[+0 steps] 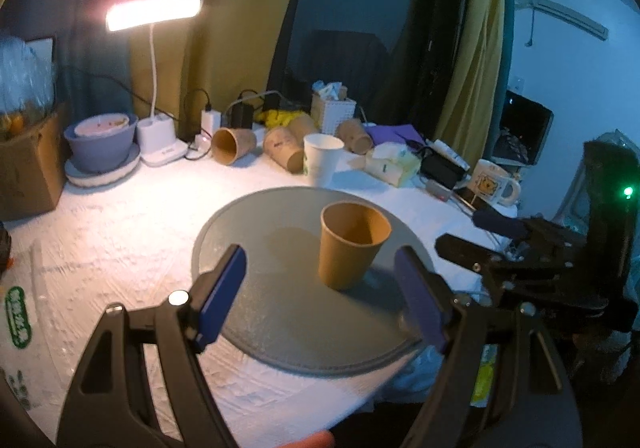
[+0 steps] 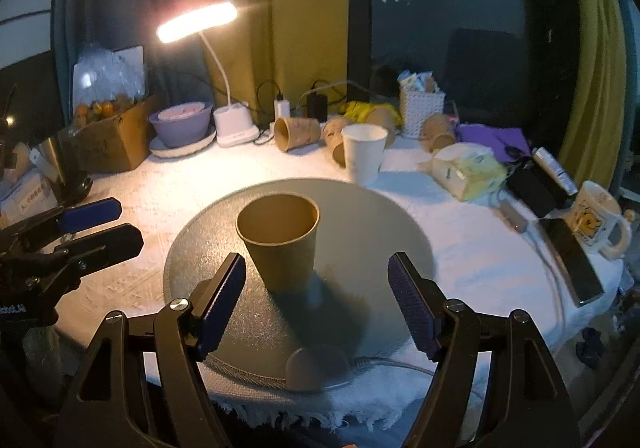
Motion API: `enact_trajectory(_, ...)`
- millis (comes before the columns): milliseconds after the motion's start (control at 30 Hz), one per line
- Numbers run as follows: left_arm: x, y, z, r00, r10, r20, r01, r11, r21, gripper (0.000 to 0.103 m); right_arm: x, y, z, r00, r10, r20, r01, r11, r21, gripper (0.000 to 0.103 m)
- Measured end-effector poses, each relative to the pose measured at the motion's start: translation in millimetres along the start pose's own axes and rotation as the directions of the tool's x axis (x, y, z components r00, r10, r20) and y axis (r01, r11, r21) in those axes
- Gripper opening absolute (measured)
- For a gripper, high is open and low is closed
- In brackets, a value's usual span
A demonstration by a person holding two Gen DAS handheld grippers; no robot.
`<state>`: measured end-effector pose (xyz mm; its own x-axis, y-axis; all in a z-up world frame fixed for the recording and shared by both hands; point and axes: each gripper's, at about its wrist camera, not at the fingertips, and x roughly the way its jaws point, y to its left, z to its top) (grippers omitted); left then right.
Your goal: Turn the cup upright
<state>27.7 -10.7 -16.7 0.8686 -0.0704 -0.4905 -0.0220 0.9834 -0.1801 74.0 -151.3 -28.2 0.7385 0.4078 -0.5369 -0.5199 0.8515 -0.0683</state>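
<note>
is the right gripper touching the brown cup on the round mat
Apart. In the right wrist view the right gripper has its jaws wide open, and bare grey mat shows between each jaw and the upright brown cup.

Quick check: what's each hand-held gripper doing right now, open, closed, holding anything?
Left hand-held gripper: open, holding nothing.
Right hand-held gripper: open, holding nothing; the brown paper cup stands upright, free.

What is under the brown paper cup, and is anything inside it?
The brown paper cup stands upright on the round grey mat, which lies on the white tablecloth. Its visible inner wall looks bare; the rim hides the bottom. Both grippers, left and right, are open.
</note>
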Motion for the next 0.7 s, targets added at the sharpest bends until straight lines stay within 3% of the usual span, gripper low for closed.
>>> enact_trajectory(700,-58.7,-29.7,44.2,0.987,0.058,0.151,-0.069,0.995,0.068,0.078,-79.4,3.4,33.7,0.985,-0.037,0.168,0.036,0.999,0.004,0.077)
